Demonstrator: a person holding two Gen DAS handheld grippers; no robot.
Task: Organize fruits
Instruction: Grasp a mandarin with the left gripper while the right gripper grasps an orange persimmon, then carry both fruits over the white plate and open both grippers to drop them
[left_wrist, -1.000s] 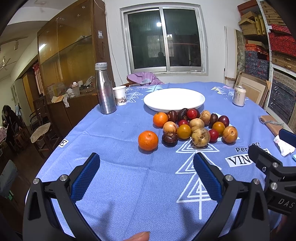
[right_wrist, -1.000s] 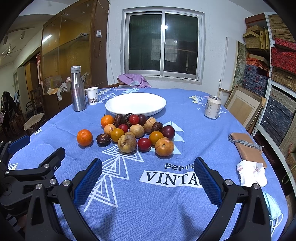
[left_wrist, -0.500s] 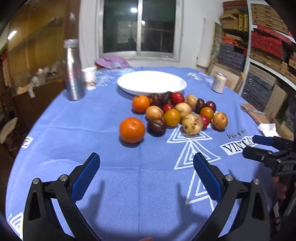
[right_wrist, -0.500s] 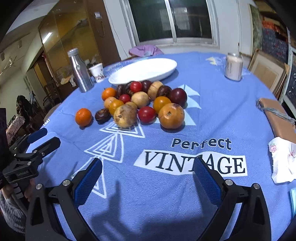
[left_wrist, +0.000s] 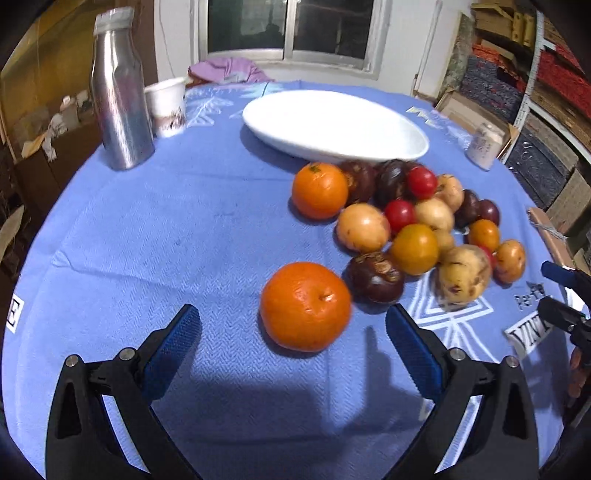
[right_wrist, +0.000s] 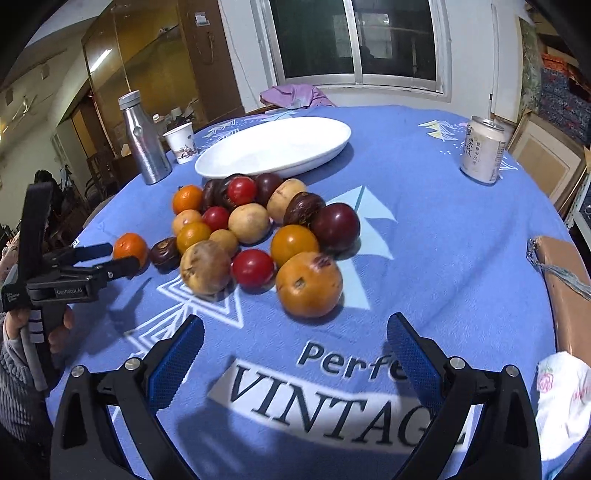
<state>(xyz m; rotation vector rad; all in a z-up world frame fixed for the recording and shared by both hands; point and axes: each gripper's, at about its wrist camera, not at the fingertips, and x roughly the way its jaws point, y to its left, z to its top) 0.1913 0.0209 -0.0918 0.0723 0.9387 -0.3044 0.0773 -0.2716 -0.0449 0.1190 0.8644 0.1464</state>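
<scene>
A heap of several fruits lies on the blue tablecloth, in front of an empty white oval plate. A lone orange sits apart from the heap, just ahead of my open left gripper, roughly between its blue pads. Beside it lies a dark brown fruit. My right gripper is open just short of an orange-brown fruit at the heap's near edge. The left gripper also shows in the right wrist view, next to that orange.
A steel bottle and a paper cup stand at the back left. A drink can stands at the right. A brown wrapped parcel and a white tissue lie at the right table edge.
Both grippers have moved forward and lower toward the fruit. The lone orange now sits right before the left gripper's pads, and the heap is much nearer the right gripper.
</scene>
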